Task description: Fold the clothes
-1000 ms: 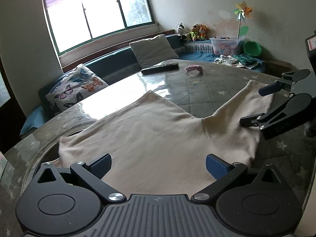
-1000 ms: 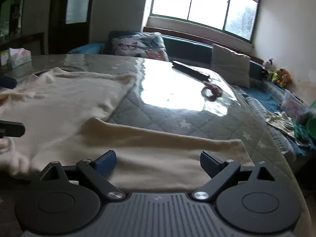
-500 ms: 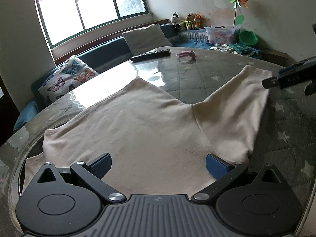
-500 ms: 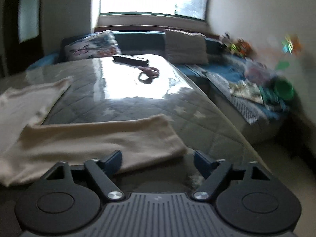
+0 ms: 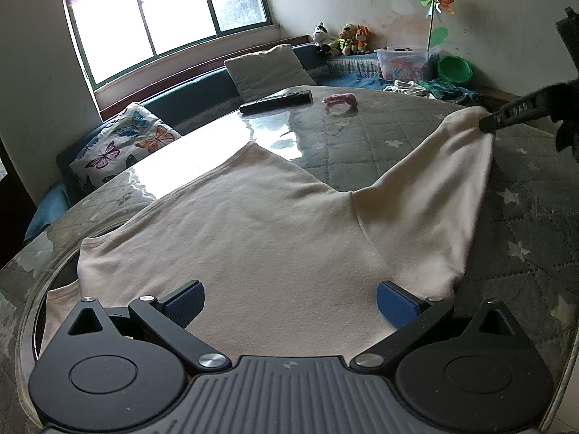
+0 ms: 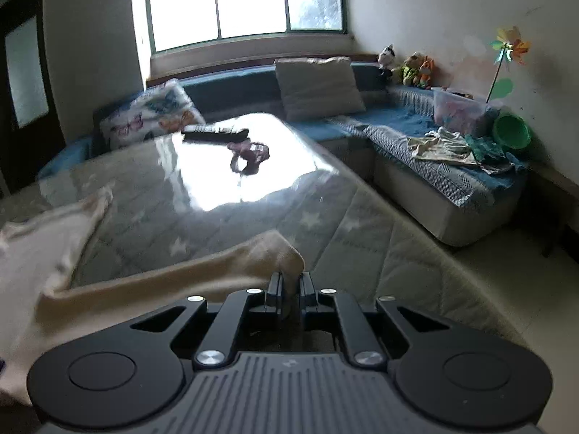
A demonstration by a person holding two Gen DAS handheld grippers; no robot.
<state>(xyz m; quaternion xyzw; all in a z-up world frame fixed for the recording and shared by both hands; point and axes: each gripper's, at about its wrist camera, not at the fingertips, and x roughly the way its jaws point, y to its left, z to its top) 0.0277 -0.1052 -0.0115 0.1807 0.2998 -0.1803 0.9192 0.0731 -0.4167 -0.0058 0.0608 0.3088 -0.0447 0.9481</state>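
The right claw (image 6: 289, 284) pinches, apparently thinly, the cream knit garment's sleeve end (image 6: 278, 253); left claw (image 5: 289, 302) wide: a quick lift may slip it.

Cream garment (image 5: 275, 224) lies across the desk (image 5: 380, 137); left gripper (image 5: 289, 302) jaws spread at bottom, right gripper (image 5: 486, 124) pinching its sleeve at right.

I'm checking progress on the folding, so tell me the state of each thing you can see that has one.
Cream garment: spread flat, unfolded, on the table.
Sleeve end: pinched, lifted slightly.
Right gripper: shut on the sleeve end.
Left gripper: open, holding nothing, over the garment.
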